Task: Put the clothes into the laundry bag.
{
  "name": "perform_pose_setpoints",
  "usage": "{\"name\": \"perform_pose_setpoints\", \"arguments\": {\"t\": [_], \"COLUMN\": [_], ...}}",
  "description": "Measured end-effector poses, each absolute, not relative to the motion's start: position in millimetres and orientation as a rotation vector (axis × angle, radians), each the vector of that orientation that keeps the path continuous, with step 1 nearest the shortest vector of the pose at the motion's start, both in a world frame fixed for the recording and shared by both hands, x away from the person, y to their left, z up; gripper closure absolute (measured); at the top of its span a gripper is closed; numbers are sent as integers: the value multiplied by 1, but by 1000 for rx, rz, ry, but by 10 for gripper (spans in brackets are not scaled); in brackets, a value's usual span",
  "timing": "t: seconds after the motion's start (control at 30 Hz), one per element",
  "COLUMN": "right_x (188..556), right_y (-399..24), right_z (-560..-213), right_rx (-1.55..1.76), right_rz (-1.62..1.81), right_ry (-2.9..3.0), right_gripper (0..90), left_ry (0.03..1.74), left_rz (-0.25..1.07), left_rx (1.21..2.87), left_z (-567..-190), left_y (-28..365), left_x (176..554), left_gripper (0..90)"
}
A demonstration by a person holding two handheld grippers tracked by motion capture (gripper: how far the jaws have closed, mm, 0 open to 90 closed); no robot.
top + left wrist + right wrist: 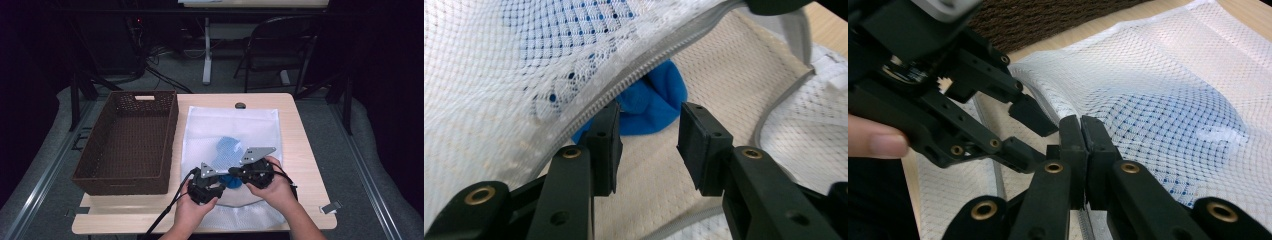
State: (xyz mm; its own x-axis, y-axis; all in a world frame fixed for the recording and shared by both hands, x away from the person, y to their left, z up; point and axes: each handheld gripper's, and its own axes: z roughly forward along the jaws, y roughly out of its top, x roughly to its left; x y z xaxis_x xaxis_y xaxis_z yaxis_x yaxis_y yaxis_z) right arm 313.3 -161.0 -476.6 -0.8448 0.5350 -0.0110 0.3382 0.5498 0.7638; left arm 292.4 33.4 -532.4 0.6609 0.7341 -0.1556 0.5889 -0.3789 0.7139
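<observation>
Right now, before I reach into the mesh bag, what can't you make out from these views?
- Blue cloth: left gripper view shows one end; the mesh bag's top layer veils the rest.
- Right gripper: right gripper view shows its jaws shut at the bag's zipper edge; how much mesh is pinched is hidden.
- Basket: high view, near wall hides its near floor.

White mesh bag point(240, 125) flat on table, zipper mouth open, blue cloth point(651, 100) inside.
</observation>
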Motion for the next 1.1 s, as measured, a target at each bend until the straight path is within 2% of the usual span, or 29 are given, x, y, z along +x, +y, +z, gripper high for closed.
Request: {"name": "perform_pose_setpoints", "arguments": {"t": [0.5, 1.1], "right_x": [313, 313], "right_y": [-162, -163], "right_z": [-475, -474], "right_rx": [737, 732], "right_rz": [1178, 1178], "right_ry": [2540, 2536], "right_gripper": [891, 891], "left_ry": [1000, 1015], "left_rz": [262, 296], "left_rx": [2092, 2067], "left_z": [-512, -508], "left_y": [59, 96], "left_x": [275, 259], "left_gripper": [534, 513]}}
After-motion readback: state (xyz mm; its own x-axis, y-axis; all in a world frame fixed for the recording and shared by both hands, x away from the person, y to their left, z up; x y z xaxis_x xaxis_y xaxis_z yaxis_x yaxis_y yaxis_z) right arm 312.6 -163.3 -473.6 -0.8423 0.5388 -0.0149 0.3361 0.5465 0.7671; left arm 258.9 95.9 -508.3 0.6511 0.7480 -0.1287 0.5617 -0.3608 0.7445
